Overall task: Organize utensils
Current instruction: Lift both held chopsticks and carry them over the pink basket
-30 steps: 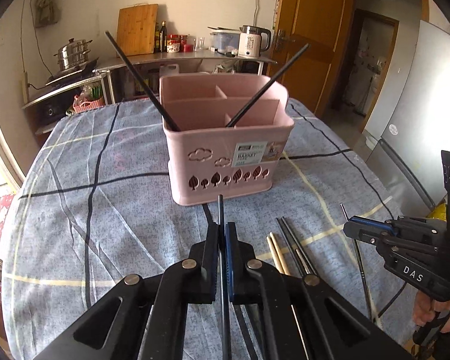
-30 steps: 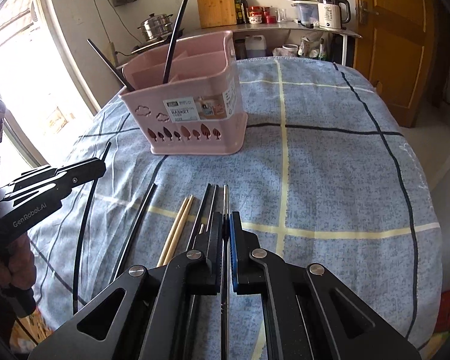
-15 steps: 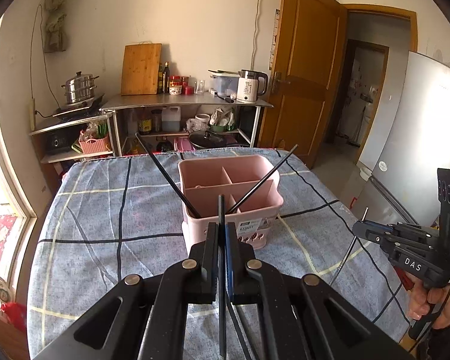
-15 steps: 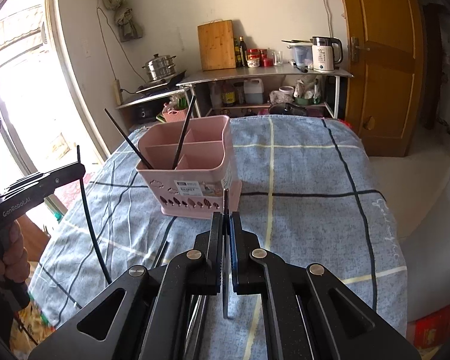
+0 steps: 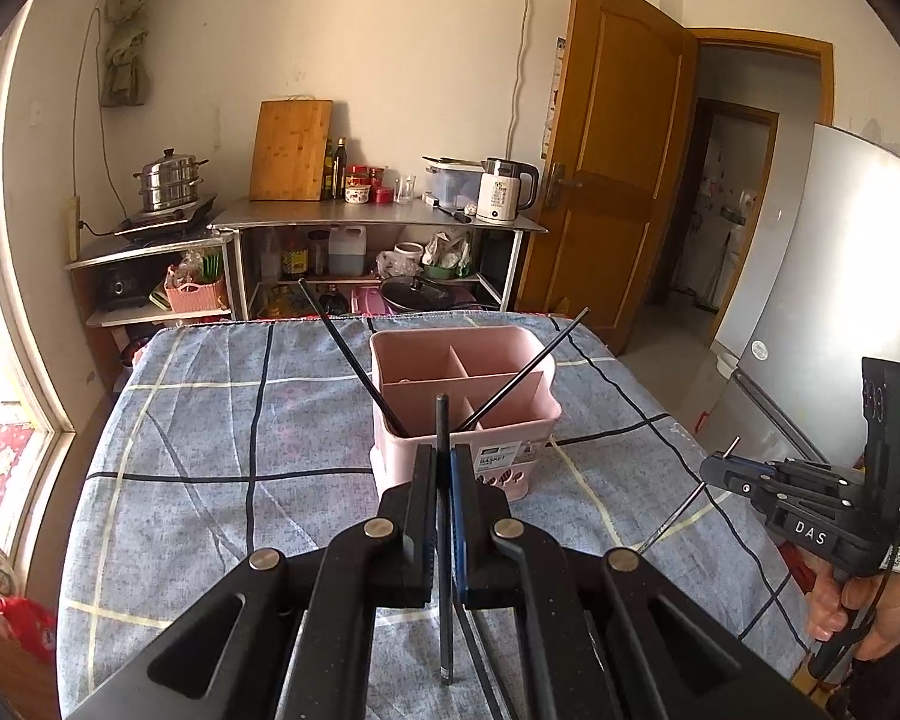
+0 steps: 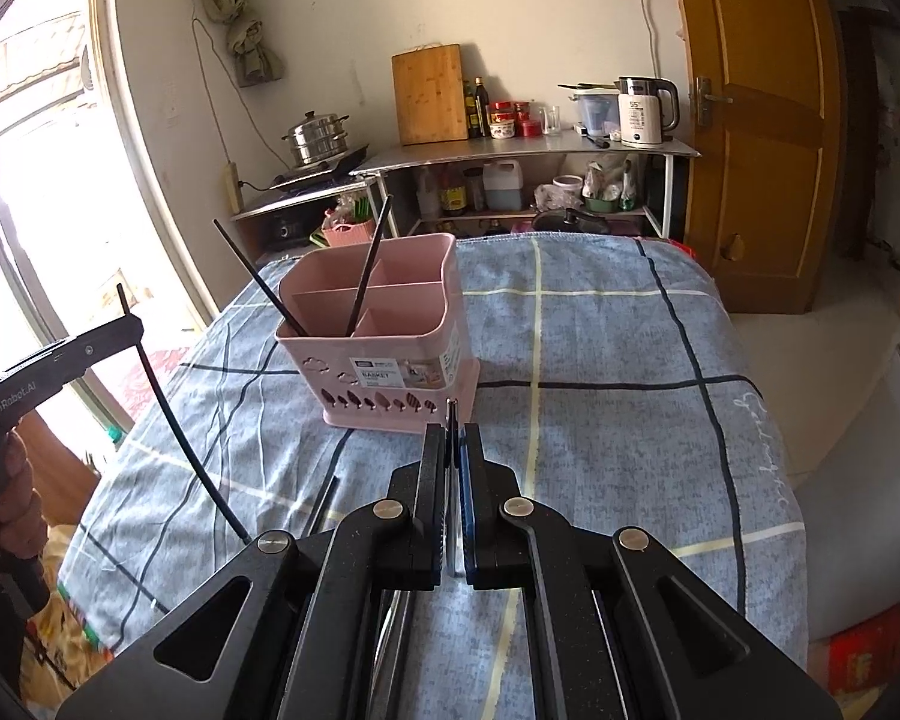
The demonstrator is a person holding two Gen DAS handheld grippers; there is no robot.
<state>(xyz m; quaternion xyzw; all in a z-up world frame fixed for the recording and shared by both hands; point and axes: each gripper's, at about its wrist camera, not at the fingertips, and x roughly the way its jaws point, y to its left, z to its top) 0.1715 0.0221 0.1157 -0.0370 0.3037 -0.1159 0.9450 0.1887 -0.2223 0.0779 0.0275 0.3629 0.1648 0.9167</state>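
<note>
1. Left gripper (image 5: 444, 468) clamped narrow on a black chopstick (image 5: 443, 516), held above the bench (image 5: 180, 420) and short of the pink basket (image 5: 510, 420); upper tip of the stick overlapping the basket's near wall in the left wrist view, lower end dangling free between the gripper arms.
2. Right gripper (image 6: 453, 456) pinched narrow on a thin metal chopstick (image 6: 450, 414); only a short tip showing past the fingers, the rest hidden between the pads and under the gripper body.
3. Same metal chopstick seen from the left wrist view as a slim rod (image 5: 669, 519) slanting down from the gripper, lower end cut off behind the left gripper's arm.
4. Pink basket standing upright on the checked cloth near the middle of the bench, divided into compartments, lower front hidden by the left gripper.
5. Two black chopsticks (image 6: 366, 267) leaning in the basket, crossing outward in opposite directions; both apparently in the near compartments, exact compartment hard to tell.
6. More sticks (image 6: 324, 504) lying on the cloth just before the right gripper, mostly covered by it; count not readable.
7. Basket label text too small to read fully.
</note>
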